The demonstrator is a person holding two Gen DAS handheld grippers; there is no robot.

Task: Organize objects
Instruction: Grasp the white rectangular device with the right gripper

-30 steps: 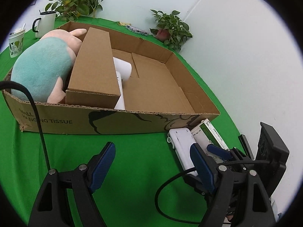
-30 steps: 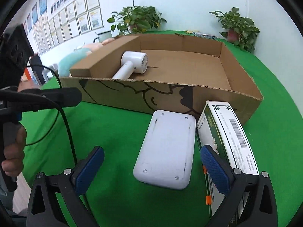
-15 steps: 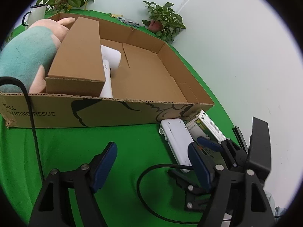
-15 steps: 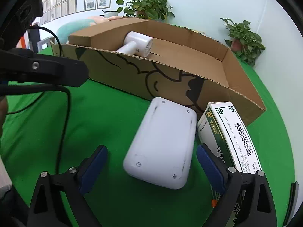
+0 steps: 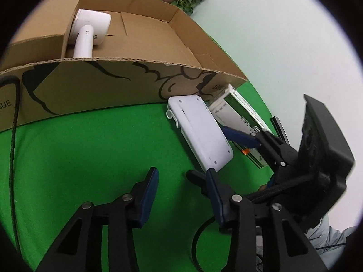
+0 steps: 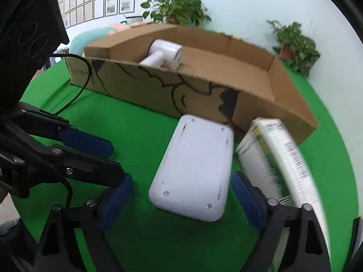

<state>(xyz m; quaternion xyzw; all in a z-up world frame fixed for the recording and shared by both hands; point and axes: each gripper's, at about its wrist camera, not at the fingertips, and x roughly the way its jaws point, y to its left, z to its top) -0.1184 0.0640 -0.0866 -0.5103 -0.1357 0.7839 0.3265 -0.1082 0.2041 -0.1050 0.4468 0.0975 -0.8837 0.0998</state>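
Observation:
A white flat device (image 6: pixel 195 165) lies on the green cloth against the front wall of the cardboard box (image 6: pixel 204 95). My right gripper (image 6: pixel 181 195) straddles its near end. Its jaws are closing, with a small gap showing at each blue pad. A green-and-white carton (image 6: pixel 279 158) lies just right of the device, beside the right finger. In the left wrist view, the device (image 5: pixel 199 131) sits ahead of my left gripper (image 5: pixel 181 179). That gripper's jaws are closing over bare cloth with nothing between them. The right gripper (image 5: pixel 206 151) reaches in from the right. A white hair dryer (image 5: pixel 90 27) lies in the box (image 5: pixel 102 86).
A teal plush toy (image 6: pixel 95 36) sits at the box's far left end, beside an inner cardboard flap. Potted plants (image 6: pixel 179 11) stand behind the box by the wall. A black cable (image 5: pixel 13 122) hangs across the left side. My left gripper (image 6: pixel 113 158) crowds the right gripper's left finger.
The left gripper has dropped and swung right toward the white device while its jaws narrowed a lot. The right jaws have narrowed around the device, and the carton beside it now looks blurred.

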